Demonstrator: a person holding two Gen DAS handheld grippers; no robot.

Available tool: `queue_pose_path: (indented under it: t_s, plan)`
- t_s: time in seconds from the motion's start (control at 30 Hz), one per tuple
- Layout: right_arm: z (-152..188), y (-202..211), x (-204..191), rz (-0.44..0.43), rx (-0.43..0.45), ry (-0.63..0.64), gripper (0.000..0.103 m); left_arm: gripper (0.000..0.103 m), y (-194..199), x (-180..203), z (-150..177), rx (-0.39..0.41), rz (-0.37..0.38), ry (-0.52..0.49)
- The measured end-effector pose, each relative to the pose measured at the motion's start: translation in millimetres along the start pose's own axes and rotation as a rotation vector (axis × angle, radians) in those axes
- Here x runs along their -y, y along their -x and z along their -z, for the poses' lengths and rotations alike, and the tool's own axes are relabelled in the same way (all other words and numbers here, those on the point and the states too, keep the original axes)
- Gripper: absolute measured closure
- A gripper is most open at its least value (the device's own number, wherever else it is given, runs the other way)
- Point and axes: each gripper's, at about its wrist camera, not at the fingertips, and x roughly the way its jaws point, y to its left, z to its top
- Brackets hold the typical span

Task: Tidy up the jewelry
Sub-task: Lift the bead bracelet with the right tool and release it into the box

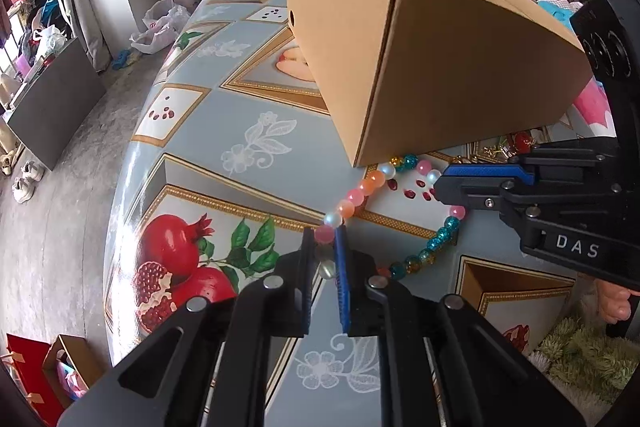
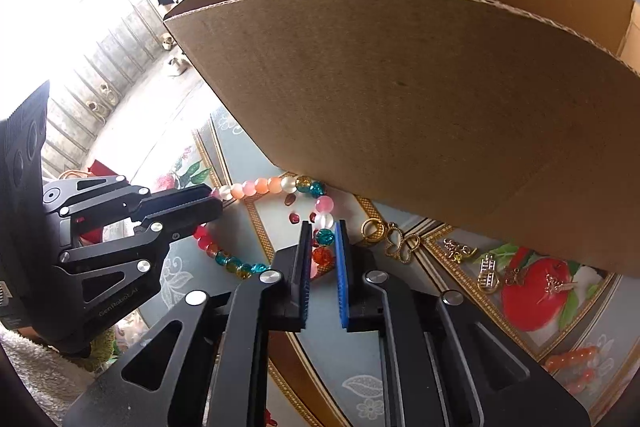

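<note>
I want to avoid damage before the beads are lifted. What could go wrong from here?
1. Both hand-held grippers, left and right, clamp the same bead bracelet; pulling them apart could snap its string.
2. The cardboard box wall stands high beside it; the hanging loop may catch its rim.
3. The gold charms lie close and may get dragged.

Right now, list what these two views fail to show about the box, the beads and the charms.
- Cardboard box contents: in both views its near wall hides the floor.
- Bead bracelet: left wrist view, the left claw and right claw each cover a stretch.
- Gold charms: right wrist view, too small to identify; the box may hide more.
</note>
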Motion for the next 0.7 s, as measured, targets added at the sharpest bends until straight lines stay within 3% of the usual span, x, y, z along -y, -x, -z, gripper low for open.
queue_pose_path:
  t_s: [0.4, 0.7]
  plan:
    - [10.6, 21.3, -12.4, -0.006, 0.065, 0.012, 0.096, 0.094, 35.4, 6.0, -2.9, 0.084, -0.002, -0.005]
    - [27.7, 64.1, -14.5, -0.02, 0.163, 0.061, 0.096, 0.094, 97.7, 24.3, -14.2, 0.215, -0.004, -0.053]
